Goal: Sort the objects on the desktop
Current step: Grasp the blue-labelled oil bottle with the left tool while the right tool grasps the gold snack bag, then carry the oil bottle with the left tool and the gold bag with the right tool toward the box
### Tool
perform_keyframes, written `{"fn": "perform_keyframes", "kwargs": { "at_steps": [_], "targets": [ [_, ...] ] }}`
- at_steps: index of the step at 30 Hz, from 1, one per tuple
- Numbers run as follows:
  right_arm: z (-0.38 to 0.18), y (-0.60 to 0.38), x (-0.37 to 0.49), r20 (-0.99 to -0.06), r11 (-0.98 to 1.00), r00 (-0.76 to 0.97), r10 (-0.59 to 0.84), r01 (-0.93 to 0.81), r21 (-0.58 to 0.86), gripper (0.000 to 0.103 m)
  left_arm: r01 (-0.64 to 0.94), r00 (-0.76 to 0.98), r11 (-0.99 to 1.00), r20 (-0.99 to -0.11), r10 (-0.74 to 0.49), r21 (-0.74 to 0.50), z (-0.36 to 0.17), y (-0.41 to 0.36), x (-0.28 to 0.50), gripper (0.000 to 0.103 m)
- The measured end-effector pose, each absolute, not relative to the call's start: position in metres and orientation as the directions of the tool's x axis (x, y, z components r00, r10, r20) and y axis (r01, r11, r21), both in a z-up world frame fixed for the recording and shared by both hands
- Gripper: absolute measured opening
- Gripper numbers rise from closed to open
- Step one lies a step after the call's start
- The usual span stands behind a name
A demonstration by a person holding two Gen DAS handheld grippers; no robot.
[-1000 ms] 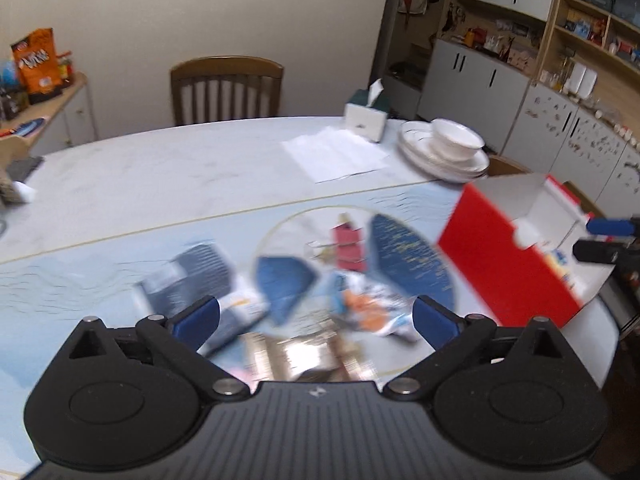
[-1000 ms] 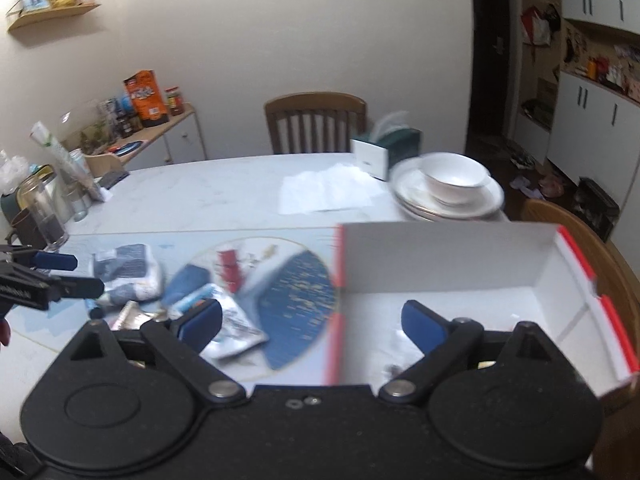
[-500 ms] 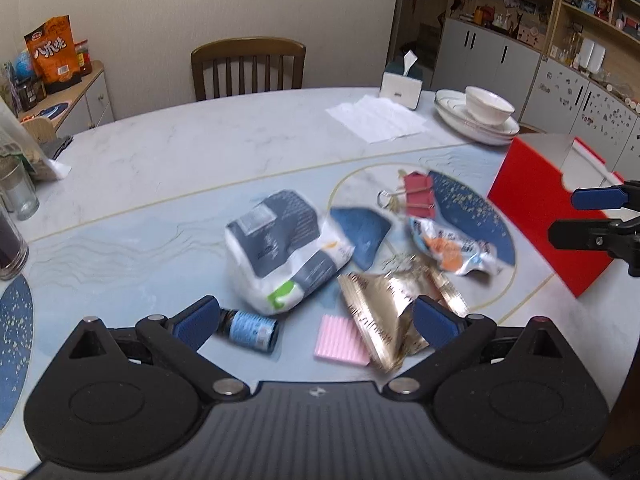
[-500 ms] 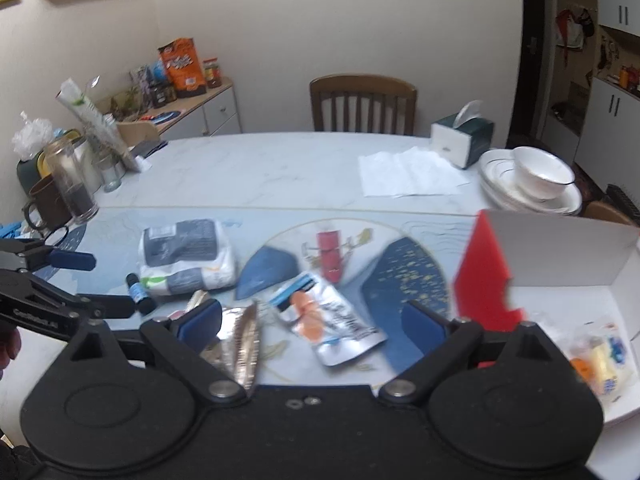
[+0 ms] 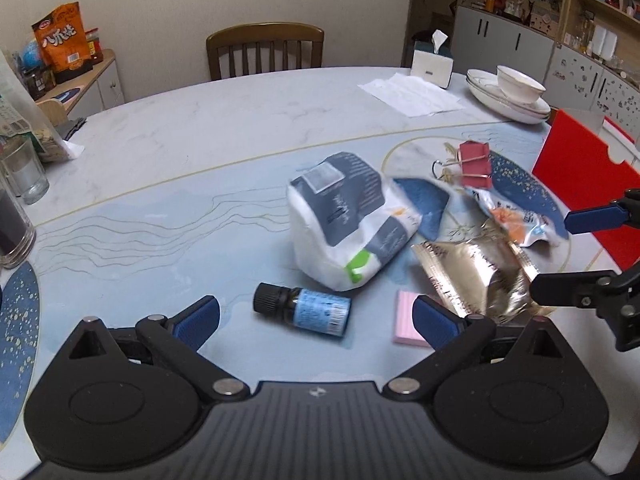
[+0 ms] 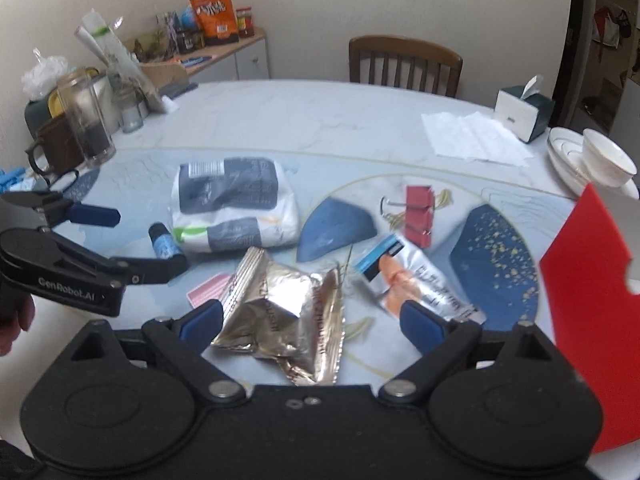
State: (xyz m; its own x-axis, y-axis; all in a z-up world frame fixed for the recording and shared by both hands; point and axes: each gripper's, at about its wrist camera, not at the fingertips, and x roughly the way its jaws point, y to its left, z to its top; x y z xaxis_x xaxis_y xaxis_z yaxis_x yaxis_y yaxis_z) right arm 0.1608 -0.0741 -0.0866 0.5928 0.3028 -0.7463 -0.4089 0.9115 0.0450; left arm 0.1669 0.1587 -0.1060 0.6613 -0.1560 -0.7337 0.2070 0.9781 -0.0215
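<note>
Closing right tongs (image 6: 310, 322), foil packet (image 6: 288, 320) between

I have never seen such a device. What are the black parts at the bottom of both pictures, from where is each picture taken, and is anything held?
A person holds two hand-held grippers, each with a camera looking along its fingers. One picture is from the left gripper, the other from the right gripper. Both hold nothing; the right one's jaws are closing slightly. On the table lie a small bottle, a white and grey pack, a pink pad, a gold foil bag, a silver snack packet and a red binder clip. A red box stands at the right.
</note>
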Motion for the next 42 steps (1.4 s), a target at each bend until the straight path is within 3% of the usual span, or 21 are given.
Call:
{"fn": "perform_keyframes", "kwargs": {
  "at_steps": [11, 16, 24, 33, 42],
  "targets": [
    [-0.107, -0.056, 0.185, -0.779, 0.938, 0.56, 0.282, -0.332, 0.1, 0.093, 0.28, 0.63, 0.96, -0.757, -0.173, 0.014, -0.124, 0.166, 0.182, 0.1],
    [-0.115, -0.051, 0.192, -0.802, 0.94, 0.529, 0.277, -0.321, 0.113, 0.079, 0.282, 0.615, 0.959, -0.768, -0.178, 0.003, -0.128, 0.17, 0.185, 0.085],
    [-0.117, -0.051, 0.193, -0.807, 0.933, 0.505, 0.306, -0.326, 0.15, 0.065, 0.299, 0.615, 0.954, -0.766, -0.188, 0.006, -0.129, 0.168, 0.184, 0.061],
    [-0.111, -0.059, 0.189, -0.797, 0.922, 0.494, 0.347, -0.336, 0.193, 0.052, 0.283, 0.614, 0.959, -0.77, -0.173, 0.01, -0.127, 0.164, 0.178, 0.06],
    [-0.104, -0.078, 0.175, -0.787, 0.915, 0.495, 0.367, -0.343, 0.211, 0.048, 0.264, 0.607, 0.964, -0.774, -0.18, -0.018, -0.123, 0.151, 0.158, 0.06]
  ]
}}
